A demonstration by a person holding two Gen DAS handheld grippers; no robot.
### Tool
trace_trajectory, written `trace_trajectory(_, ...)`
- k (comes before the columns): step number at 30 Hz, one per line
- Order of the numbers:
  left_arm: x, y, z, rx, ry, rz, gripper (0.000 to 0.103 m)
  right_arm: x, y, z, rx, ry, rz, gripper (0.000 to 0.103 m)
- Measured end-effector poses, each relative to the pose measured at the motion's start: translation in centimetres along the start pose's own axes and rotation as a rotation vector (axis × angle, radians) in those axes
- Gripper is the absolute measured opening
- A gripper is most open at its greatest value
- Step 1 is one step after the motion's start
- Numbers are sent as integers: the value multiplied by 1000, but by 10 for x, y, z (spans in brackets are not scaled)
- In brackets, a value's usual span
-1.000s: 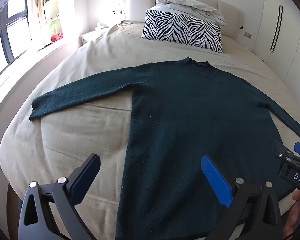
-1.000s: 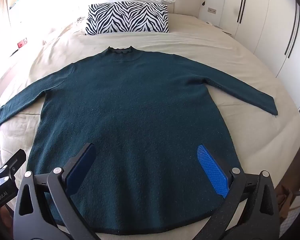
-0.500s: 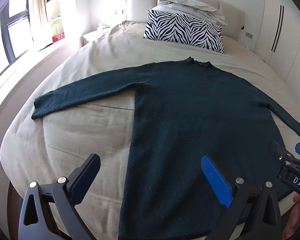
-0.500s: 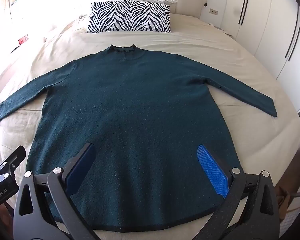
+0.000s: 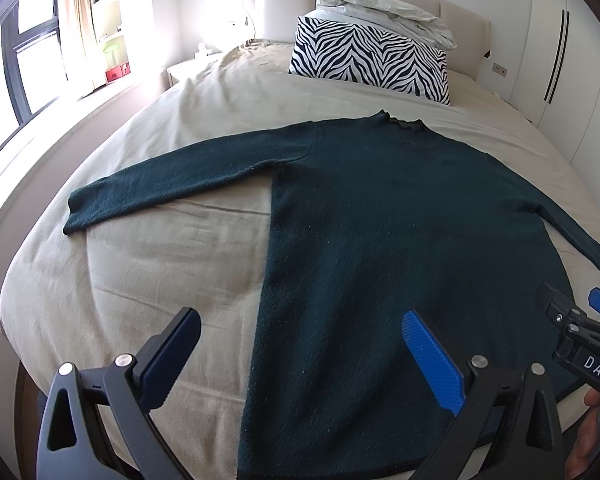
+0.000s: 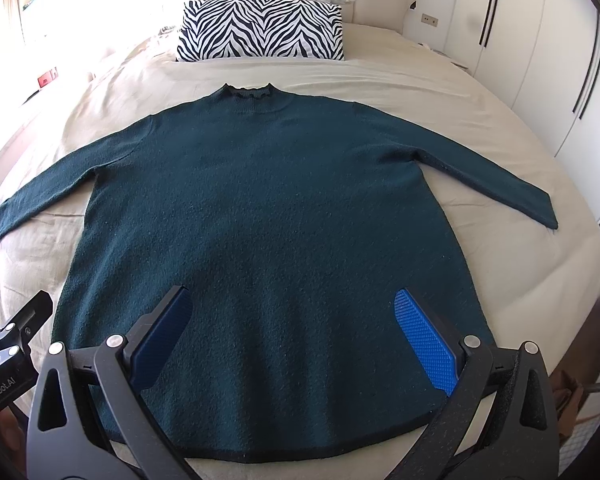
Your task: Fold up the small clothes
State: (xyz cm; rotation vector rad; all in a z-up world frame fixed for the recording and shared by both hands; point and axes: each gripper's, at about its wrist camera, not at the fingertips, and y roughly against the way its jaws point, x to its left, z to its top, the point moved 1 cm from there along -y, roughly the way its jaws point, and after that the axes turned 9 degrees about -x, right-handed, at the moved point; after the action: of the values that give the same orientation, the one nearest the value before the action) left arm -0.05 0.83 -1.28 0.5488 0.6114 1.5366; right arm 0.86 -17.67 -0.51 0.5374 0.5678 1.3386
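Observation:
A dark green long-sleeved sweater lies flat on the beige bed, collar toward the headboard, both sleeves spread out to the sides. My left gripper is open above the sweater's lower left edge, one finger over bare sheet, the other over knit. Over the hem's middle my right gripper stands open, holding nothing. Each gripper shows at the edge of the other's view.
A zebra-print pillow and a folded white duvet sit at the headboard. White wardrobes run along the right. A window and shelves stand on the left. The beige bed cover surrounds the sweater.
Both views have drawn back and risen slightly, so the sweater's hem shows more fully. The sweater has not moved and both grippers stay open.

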Motion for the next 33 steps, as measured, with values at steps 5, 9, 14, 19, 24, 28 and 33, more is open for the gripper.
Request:
trace_trajectory(5,1,-2,-2,2,3,4,103,0,-1,-1,0,1,0,103)
trace_trajectory(9,1,-2,-2,3,3,8,103,2,-3,-2,4,1,0,103)
trace_trajectory(14,1,-2,-3,2,3,7,103,1,-4,-3,5,1,0,103)
trace_trajectory(19,2,-3,-2,3,3,10,103,1,-5,-5,8,0,0,103)
trace_trajectory(24,3,-2,-4,6,6,12,103,2,-7,-6,11,2,1,103)
trace_trajectory(28,4,-2,-4,6,7,10,103,3,-7,-7,11,2,-1,103)
trace_trajectory(33,3,-2,-4,5,6,11,103,3,-7,-7,11,2,-2,103)
